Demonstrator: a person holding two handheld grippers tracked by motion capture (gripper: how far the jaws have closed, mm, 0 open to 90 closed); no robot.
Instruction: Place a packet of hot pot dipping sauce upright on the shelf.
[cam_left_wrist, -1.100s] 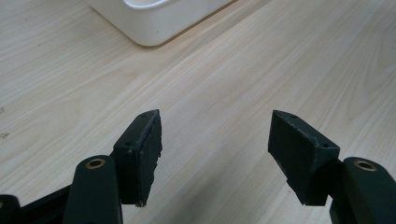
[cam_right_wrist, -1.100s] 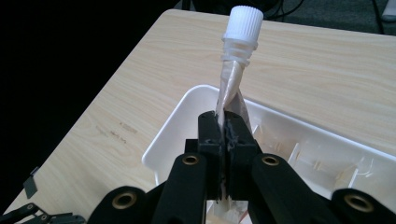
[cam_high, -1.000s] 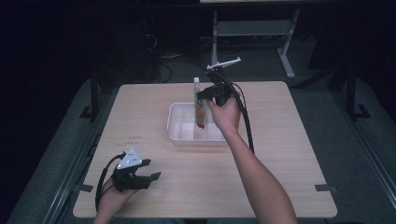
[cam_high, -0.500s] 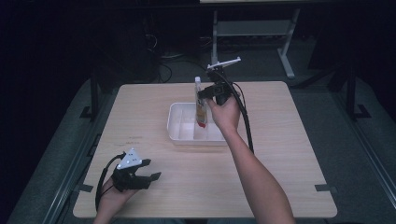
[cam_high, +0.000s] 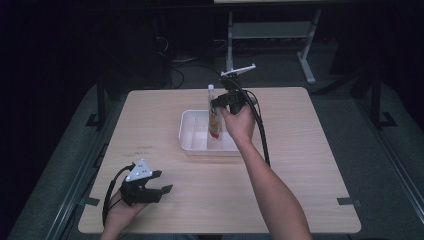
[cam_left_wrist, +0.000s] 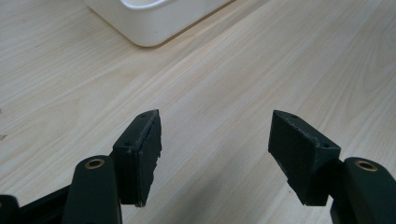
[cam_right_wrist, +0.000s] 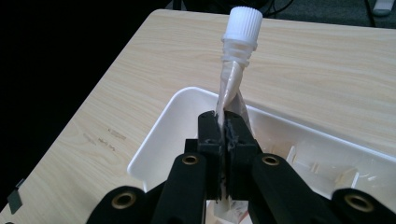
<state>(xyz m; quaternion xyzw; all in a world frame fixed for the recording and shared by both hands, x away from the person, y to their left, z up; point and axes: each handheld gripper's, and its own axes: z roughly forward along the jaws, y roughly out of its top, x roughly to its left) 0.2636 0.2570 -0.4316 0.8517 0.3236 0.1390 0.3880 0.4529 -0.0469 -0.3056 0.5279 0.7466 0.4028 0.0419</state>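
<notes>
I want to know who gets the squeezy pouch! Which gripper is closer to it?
The right gripper. Its jaws are shut on the pouch, holding it upright over the white tray. The left gripper sits open, far off near the table's front edge.

We see a light wooden table with rounded corners, standing on a dark floor. A white tray sits directly on the tabletop, a little toward the far side and near the middle, with its long sides running left to right. A divider splits the tray into compartments. At the near left corner a hand rests on the table's surface. Small faint marks show on the wood to the left of the tray. Elsewhere the wood grain lies bare.
</notes>
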